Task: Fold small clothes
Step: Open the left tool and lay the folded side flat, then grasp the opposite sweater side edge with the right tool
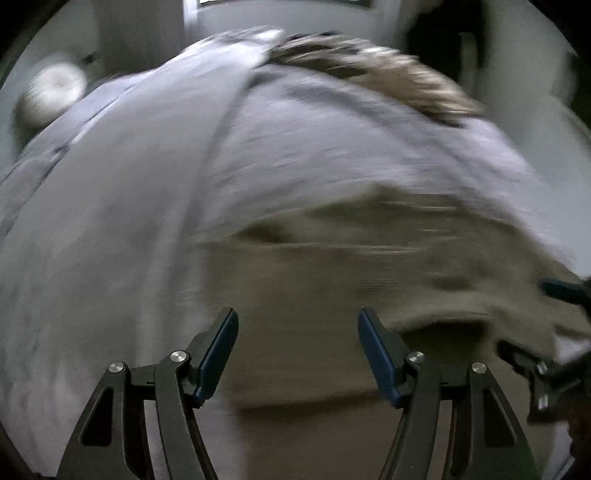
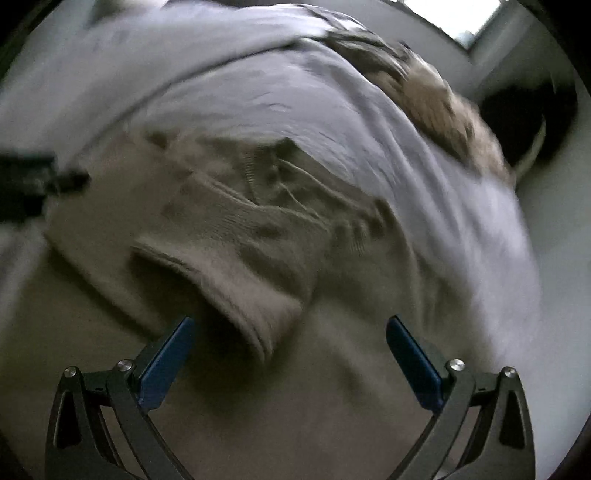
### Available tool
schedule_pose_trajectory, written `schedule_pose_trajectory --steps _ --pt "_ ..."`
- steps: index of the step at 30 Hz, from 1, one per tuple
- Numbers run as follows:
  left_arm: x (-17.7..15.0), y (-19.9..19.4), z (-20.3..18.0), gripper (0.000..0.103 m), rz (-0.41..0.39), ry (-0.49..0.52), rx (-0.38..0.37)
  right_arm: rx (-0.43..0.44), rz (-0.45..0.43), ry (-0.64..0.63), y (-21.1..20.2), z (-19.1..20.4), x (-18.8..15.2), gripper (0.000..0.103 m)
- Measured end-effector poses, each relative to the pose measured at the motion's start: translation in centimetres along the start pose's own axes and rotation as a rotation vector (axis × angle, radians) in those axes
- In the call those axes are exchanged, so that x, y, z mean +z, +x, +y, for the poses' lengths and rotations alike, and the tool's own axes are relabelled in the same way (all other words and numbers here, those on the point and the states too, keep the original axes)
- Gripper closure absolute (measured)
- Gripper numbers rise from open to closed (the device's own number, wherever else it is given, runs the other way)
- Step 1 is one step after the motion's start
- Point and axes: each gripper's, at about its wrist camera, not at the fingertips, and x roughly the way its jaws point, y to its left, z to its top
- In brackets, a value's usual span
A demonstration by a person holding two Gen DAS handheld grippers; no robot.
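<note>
A beige knitted garment (image 1: 351, 266) lies crumpled on a pale grey bedsheet (image 1: 129, 184); in the right wrist view the garment (image 2: 258, 229) shows a ribbed hem and a folded-over edge. My left gripper (image 1: 298, 354) is open and empty, just above the garment's near part. My right gripper (image 2: 290, 354) is open and empty, its fingers on either side of the folded edge. The right gripper also shows at the right edge of the left wrist view (image 1: 546, 332); the left one shows at the left edge of the right wrist view (image 2: 33, 181). Both views are motion-blurred.
A mottled brown fuzzy blanket (image 1: 376, 70) lies at the far edge of the bed, also in the right wrist view (image 2: 424, 92). A round white object (image 1: 51, 92) sits far left beyond the bed. A bright window (image 2: 461, 18) is at the back.
</note>
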Motion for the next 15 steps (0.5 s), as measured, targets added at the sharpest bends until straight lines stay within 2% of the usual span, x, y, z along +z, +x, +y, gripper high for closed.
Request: schedule_pose_trajectory --steps 1,2,3,4,5,6,8,11,13,14,15 --pt "0.0 1.0 1.6 0.035 0.026 -0.041 0.035 -0.069 -0.003 -0.05 1.0 0.9 0.4 0.001" --pt "-0.1 1.8 2.6 0.035 0.044 -0.066 0.052 -0.112 0.0 -0.071 1.6 1.1 0.6 0.007" --pt "-0.3 2.7 3.5 0.035 0.067 -0.091 0.067 -0.146 0.001 -0.073 2.1 0.9 0.6 0.025" --pt "-0.6 3.8 4.5 0.035 0.104 -0.12 0.073 -0.149 0.002 -0.045 2.5 0.2 0.7 0.039" --pt "-0.8 4.4 4.7 0.035 0.119 -0.13 0.068 -0.113 0.008 0.016 2.6 -1.1 0.6 0.066" --pt "-1.1 5.1 5.0 0.035 0.139 -0.145 0.051 -0.059 0.012 0.098 2.6 -2.8 0.3 0.074" --pt "-1.4 5.8 5.3 0.035 0.15 -0.158 0.036 0.045 0.01 0.335 2.3 -7.2 -1.0 0.074" --pt "-1.4 6.0 5.3 0.035 0.145 -0.156 0.024 0.3 -0.023 0.749 2.9 -13.5 -5.4 0.073" --pt "-1.5 6.3 5.5 0.032 0.146 -0.152 0.015 0.427 -0.009 0.976 4.3 -16.0 -8.8 0.061" --pt "-1.5 6.4 5.6 0.029 0.146 -0.146 0.02 0.452 0.004 1.049 4.8 -16.7 -10.2 0.05" --pt "-1.5 6.3 5.5 0.028 0.144 -0.137 0.026 0.475 0.018 1.119 5.3 -17.3 -11.5 0.044"
